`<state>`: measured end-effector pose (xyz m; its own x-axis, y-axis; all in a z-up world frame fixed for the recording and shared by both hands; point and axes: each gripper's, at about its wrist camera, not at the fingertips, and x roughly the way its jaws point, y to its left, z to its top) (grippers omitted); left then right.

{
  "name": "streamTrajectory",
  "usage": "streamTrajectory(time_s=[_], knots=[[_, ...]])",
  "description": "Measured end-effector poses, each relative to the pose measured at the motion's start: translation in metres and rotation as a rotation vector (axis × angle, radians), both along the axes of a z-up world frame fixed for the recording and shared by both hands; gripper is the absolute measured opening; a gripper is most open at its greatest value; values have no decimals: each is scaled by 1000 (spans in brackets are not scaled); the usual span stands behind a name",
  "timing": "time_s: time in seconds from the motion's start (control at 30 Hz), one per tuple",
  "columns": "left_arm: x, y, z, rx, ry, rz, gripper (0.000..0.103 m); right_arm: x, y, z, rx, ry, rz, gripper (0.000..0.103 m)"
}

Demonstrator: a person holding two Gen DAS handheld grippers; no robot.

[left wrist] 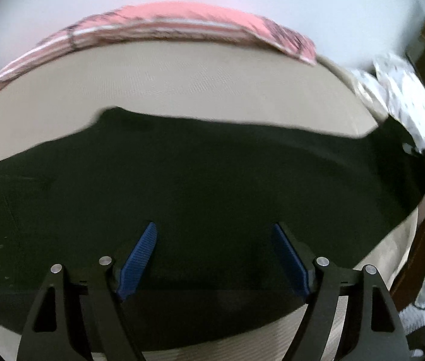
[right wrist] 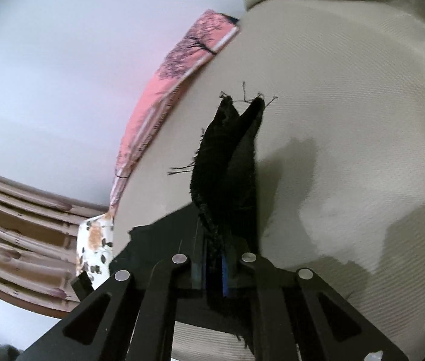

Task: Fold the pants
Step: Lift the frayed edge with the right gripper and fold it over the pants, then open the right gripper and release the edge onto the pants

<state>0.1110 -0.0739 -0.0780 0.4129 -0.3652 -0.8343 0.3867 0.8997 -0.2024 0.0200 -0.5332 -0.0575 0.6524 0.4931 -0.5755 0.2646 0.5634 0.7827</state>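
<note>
Right gripper (right wrist: 214, 267) pinches the frayed hem of the pants (left wrist: 200, 180); it may slip. Left gripper (left wrist: 214, 258), fingers wide, holds nothing above the bed (left wrist: 182, 90).

Beige bed sheet (left wrist: 182, 84), pink tree-print bedding (right wrist: 164, 90) along far edge, plain white wall (right wrist: 62, 75), brown slatted furniture (right wrist: 16, 225)

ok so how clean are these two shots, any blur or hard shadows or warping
Left wrist view: the pink bedding at the far edge is smeared by motion blur, and the black pants are too dark to show detail. Right wrist view: sharper, with soft grey shadows on the beige sheet. Both bend straight edges, fisheye style.
</note>
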Motion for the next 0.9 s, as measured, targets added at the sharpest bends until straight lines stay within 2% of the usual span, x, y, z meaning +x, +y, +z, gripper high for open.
streamTrajectory(time_s=[0.13, 0.33, 0.47, 0.77, 0.9], knots=[[1, 35, 14, -27, -23, 69, 79, 23, 36, 19, 24, -15, 38, 8], [-7, 87, 30, -69, -60, 138, 79, 64, 122, 33, -29, -4, 164, 8], [-14, 121, 33, -86, -69, 174, 79, 84, 178, 28, -45, 8, 232, 8], [-18, 154, 33, -114, -86, 199, 79, 121, 291, -8, -117, 102, 366, 8], [-20, 162, 32, -138, -90, 200, 79, 128, 335, -19, -183, 130, 441, 8]])
